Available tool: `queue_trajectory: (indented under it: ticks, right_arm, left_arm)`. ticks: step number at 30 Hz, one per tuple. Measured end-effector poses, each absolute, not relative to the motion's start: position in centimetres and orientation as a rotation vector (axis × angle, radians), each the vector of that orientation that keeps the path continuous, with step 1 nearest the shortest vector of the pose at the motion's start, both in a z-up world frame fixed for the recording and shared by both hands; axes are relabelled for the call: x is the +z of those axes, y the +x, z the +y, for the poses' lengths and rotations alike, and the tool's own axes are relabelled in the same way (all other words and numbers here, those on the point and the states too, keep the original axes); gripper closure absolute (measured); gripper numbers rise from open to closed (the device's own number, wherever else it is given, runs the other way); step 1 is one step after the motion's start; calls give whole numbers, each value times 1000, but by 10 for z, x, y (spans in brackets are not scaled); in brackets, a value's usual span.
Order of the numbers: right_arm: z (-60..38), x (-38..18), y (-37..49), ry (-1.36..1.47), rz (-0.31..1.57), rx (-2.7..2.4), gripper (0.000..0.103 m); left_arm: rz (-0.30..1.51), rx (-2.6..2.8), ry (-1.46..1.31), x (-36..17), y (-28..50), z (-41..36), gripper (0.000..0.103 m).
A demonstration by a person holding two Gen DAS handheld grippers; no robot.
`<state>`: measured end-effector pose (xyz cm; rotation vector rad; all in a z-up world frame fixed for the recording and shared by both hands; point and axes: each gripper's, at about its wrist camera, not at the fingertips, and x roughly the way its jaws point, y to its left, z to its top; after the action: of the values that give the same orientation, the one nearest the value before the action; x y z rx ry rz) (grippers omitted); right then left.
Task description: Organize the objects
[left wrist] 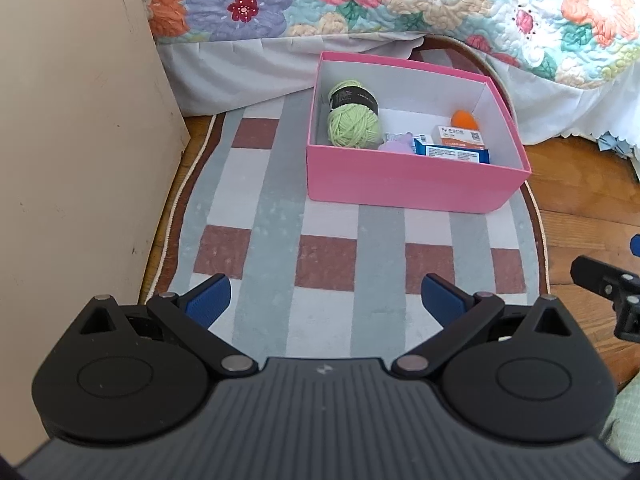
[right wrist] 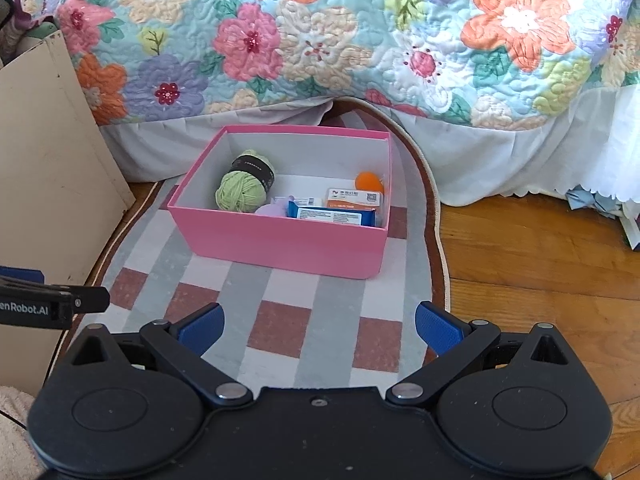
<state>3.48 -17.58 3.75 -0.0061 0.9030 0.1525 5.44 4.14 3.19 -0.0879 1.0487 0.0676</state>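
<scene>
Two wrist views of a bedside floor scene. A pink box (left wrist: 408, 184) with white inner walls stands open on a checked rug (left wrist: 264, 240) of grey, white and brick-red squares, which lies on a wooden floor (right wrist: 540, 264). Inside the box, a ball of green yarn (left wrist: 353, 122) with a dark paper band leans in the left rear corner; a small lilac item (left wrist: 396, 145) lies beside it against the near wall; a blue-and-white packet (left wrist: 452, 154) lies along the near wall, with an orange-and-white carton (left wrist: 460, 136) just behind it and an orange ball (left wrist: 464, 119) near the right rear corner. Behind the box hangs a floral quilt (right wrist: 320, 40) over a white bed skirt (right wrist: 500, 160). A beige cabinet panel (left wrist: 72, 140) stands to the left of the rug. The left tongs (left wrist: 326, 300) are spread wide, blue pads apart, nothing between them, held above the rug short of the box. The right tongs (right wrist: 318, 328) are likewise spread wide and empty, over the near end of the rug.
</scene>
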Motion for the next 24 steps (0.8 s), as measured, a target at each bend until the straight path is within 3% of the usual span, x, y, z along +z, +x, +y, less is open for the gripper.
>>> queue_trajectory:
  ticks: [24]
  right_arm:
    - [-185, 32, 41, 72, 987, 148, 0]
  left_arm:
    - [1076, 103, -73, 30, 55, 45, 0]
